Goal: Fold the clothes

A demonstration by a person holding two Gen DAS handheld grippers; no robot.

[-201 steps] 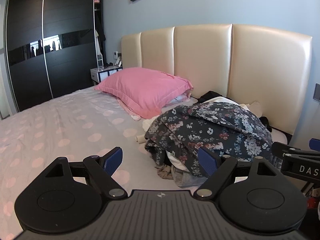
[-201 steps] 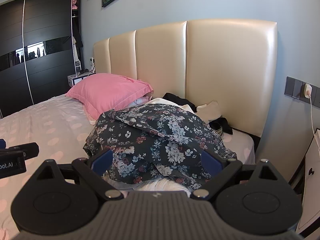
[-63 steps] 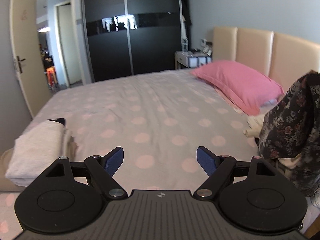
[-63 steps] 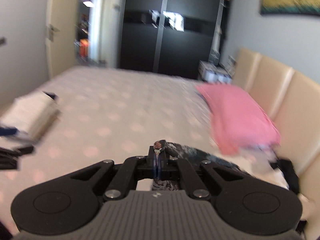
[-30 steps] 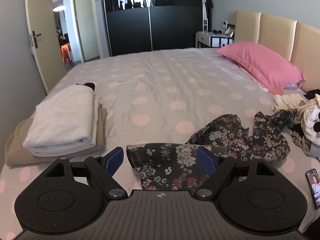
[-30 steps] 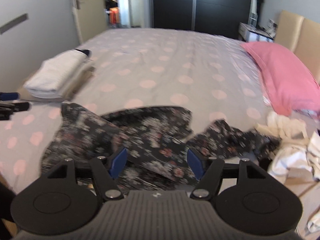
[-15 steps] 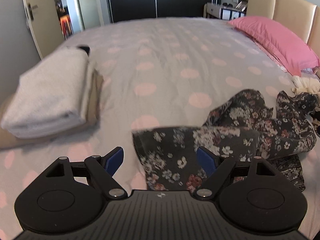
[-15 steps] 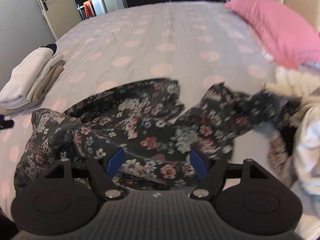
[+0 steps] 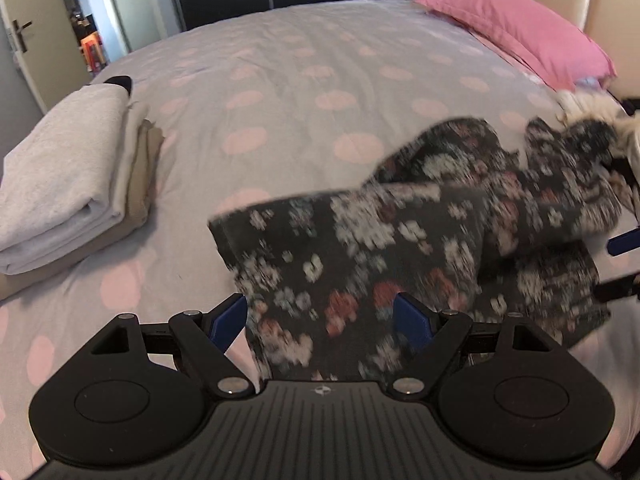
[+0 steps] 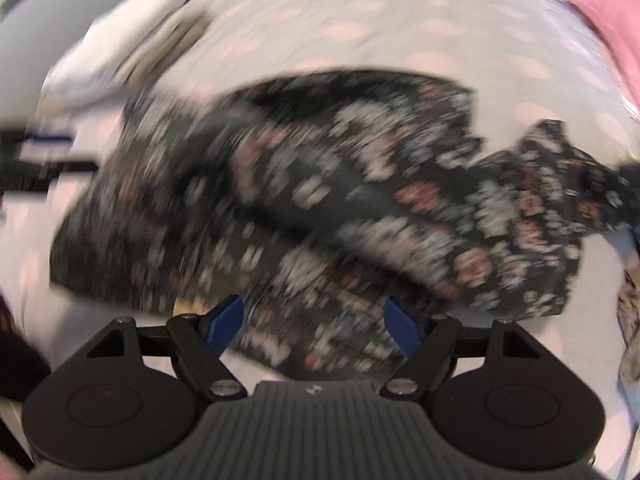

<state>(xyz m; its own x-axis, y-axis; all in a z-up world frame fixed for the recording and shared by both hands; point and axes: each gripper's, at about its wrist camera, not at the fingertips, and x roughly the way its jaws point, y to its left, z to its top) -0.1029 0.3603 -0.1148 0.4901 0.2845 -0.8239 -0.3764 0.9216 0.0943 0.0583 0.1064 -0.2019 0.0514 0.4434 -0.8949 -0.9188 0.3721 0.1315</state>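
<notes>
A dark floral garment (image 9: 420,232) lies crumpled on the polka-dot bed (image 9: 304,64), near its front edge. My left gripper (image 9: 322,320) is open, low over the garment's near left part, with cloth between the blue fingertips. My right gripper (image 10: 316,320) is open too, low over the same garment (image 10: 304,184), which fills a blurred right wrist view. Neither holds anything. The right gripper's blue tip (image 9: 624,240) shows at the right edge of the left wrist view.
A stack of folded clothes (image 9: 68,176), grey on beige, sits at the bed's left; it also shows in the right wrist view (image 10: 120,52). A pink pillow (image 9: 516,32) lies at the far right. Unfolded pale clothes (image 9: 588,108) lie beside the garment's right end.
The right gripper carried the floral garment from the pile onto the bed and let go. Both grippers have since dropped closer over it; the right one is moving fast.
</notes>
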